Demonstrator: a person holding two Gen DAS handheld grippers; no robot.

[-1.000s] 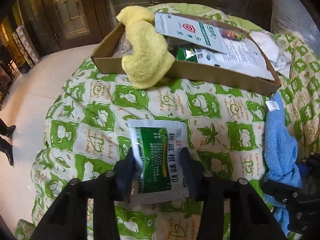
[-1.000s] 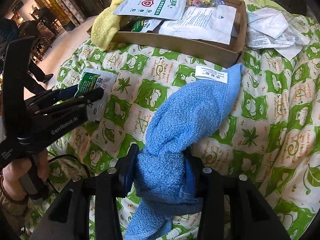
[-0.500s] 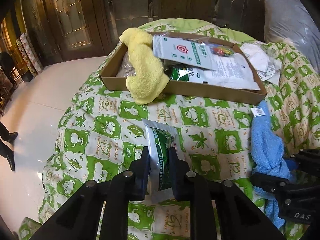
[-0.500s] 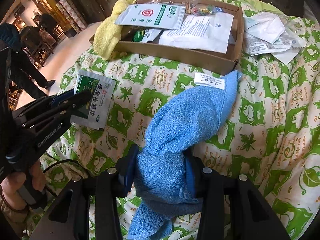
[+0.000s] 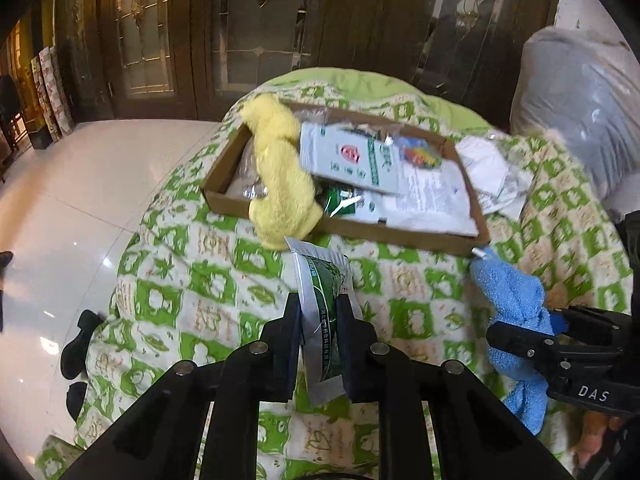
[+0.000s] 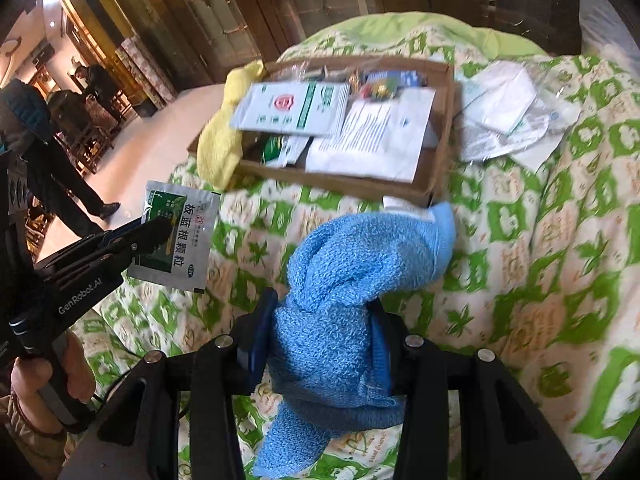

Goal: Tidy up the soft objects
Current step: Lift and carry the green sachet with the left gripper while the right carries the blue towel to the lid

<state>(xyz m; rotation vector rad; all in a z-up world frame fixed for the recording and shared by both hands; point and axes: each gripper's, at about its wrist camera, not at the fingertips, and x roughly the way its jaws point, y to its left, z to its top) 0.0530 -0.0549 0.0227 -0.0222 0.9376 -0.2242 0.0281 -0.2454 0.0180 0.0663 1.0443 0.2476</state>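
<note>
Carrying both loads clear of the quilt point(image 5: 224, 280), the left gripper point(image 5: 320, 312) clenched on the green sachet point(image 5: 324, 300) and the right gripper point(image 6: 322, 332) grasping the blue towel point(image 6: 344, 280) should reach the far cardboard tray point(image 5: 400, 236) before releasing.

Ahead of the jaws, dark wooden doors point(image 5: 256, 32) with leaded glass panels and gilt trim are seen along the far wall. To the left of the jaws, a glossy pale tiled floor point(image 5: 72, 200) is laid, and light is reflected in it. A quilt point(image 5: 224, 280) printed in green and cream squares is spread beneath the jaws over a rounded surface. A grey bag point(image 5: 580, 120) is stood far right. In the right wrist view, a brightly lit hall point(image 6: 52, 32) is opened up at far left, where people point(image 6: 44, 136) are gathered by chairs point(image 6: 86, 148). Patterned boxes point(image 5: 50, 92) are stacked against the left wall.
</note>
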